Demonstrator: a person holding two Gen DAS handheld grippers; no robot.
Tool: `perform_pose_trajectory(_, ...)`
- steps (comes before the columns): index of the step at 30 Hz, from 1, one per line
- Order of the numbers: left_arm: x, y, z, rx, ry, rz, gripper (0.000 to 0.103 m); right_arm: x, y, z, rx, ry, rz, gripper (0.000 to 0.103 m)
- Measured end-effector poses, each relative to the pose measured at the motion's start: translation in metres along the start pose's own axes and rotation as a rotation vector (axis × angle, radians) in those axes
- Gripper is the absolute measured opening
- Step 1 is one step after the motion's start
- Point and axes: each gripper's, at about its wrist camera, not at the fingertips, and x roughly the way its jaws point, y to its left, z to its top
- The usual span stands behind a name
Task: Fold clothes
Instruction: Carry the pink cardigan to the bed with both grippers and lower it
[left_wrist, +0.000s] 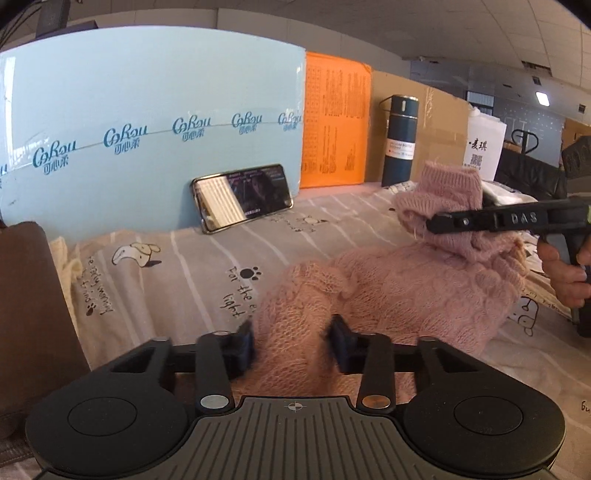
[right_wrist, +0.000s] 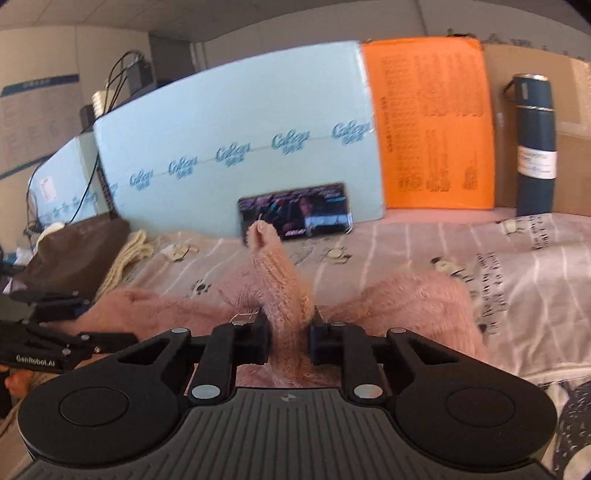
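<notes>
So there's a fuzzy pink sweater (left_wrist: 399, 291) bunched up on a bed sheet (left_wrist: 192, 266) with stripes, little cartoon animals and paw prints; it sits toward the right side of the sheet in the left camera, and most of it lies on the fabric in a loose heap.

The left gripper (left_wrist: 291, 341) has its jaws closed in on a fold of the sweater; knit fills the whole gap between the pads, so it's clamped on cloth, not gaping. The right gripper (right_wrist: 290, 332) is doing the same thing in its own camera; its jaws are squeezed narrow on a strip of the sweater that rises up past the fingers and ends in a cuff (right_wrist: 260, 234) sticking up in front of the phone. From the left camera you can see the right gripper side-on with the cuff end lifted off the heap, and the person's hand (left_wrist: 565, 273) wrapped round the handle.

Behind all that: a phone (left_wrist: 242, 197) propped sideways against a light blue box (left_wrist: 147, 110), screen lit; an orange sheet (left_wrist: 336, 122) next to it; a dark blue flask (left_wrist: 400, 142) standing upright in front of cardboard (left_wrist: 439, 129); a brown cushion (right_wrist: 77, 251) and something cream and knitted (right_wrist: 129, 251) off on the left edge.
</notes>
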Motion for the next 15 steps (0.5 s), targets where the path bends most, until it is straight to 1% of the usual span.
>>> perform_pose_trajectory(2,-0.007,-0.007,0.003,0.029,-0.037,0.025,0.021,-0.012,-0.013,0.012,0.035,-0.074,-0.045,0.016)
perform_pose_trajectory(6,-0.018,-0.006,0.023,0.050,-0.158,0.120,0.020,-0.032,-0.045,0.047,0.142,-0.219,-0.108,0.016)
perform_pose_trajectory(11,-0.033,-0.001,0.055,0.123,-0.330,0.297,0.019,-0.061,-0.086,0.084,0.317,-0.409,-0.142,0.015)
perform_pose_trajectory(13,-0.038,-0.001,0.062,0.158,-0.382,0.356,0.019,-0.073,-0.108,0.087,0.411,-0.464,-0.146,0.015)
perform_pose_trajectory(14,-0.042,-0.001,0.063,0.157,-0.399,0.356,0.019,-0.079,-0.120,0.088,0.462,-0.485,-0.148,0.015)
perform_pose_trajectory(15,-0.045,0.000,0.062,0.146,-0.413,0.333,0.019,-0.082,-0.131,0.085,0.495,-0.488,-0.160,0.015)
